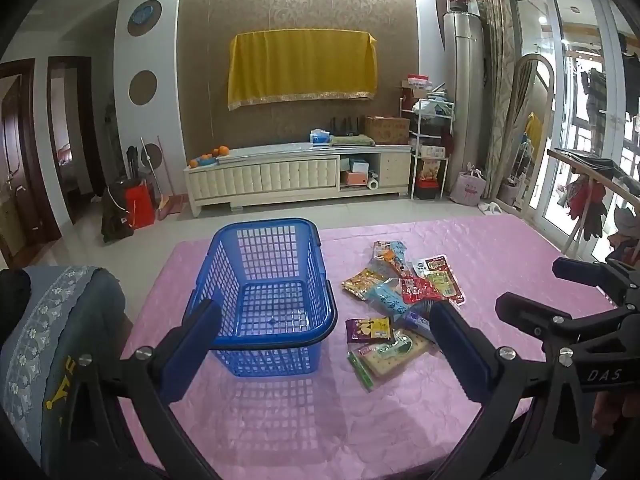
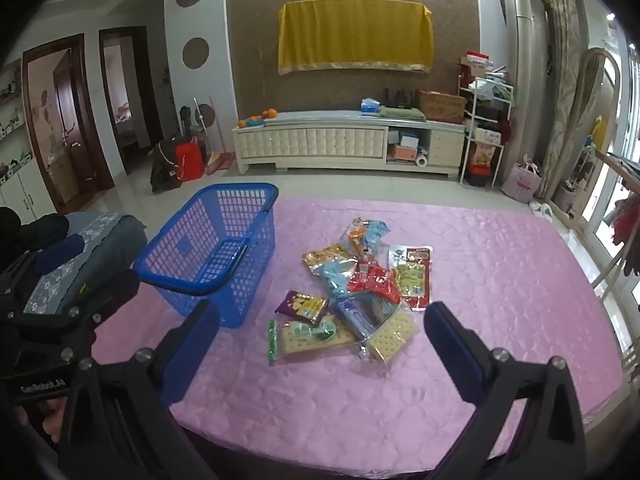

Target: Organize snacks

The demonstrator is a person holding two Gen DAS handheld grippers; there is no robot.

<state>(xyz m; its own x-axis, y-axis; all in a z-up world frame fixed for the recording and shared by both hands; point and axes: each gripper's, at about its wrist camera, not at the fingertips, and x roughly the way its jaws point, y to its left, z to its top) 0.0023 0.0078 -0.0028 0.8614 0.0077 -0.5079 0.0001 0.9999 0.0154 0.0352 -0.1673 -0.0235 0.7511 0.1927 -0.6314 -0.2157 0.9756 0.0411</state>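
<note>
Both claws (image 1: 324, 324) (image 2: 322, 322) wide open, empty.

You stand in a home living room, low TV cabinet (image 1: 298, 178), cloth-draped TV (image 1: 302, 66), doorways (image 2: 66, 120), glass balcony doors (image 1: 560, 120).

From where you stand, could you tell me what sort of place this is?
Most likely a home living room: a long cream TV cabinet against a patterned brown wall, a yellow cloth draped over what may be a television, and a pink-covered table in front.

Blue basket (image 1: 272, 296) is glossy latticed plastic; right beside it the snack packets (image 2: 352, 300) look like shiny crinkly foil (some clear film), all on a satiny pink quilted cloth (image 2: 480, 300).
</note>
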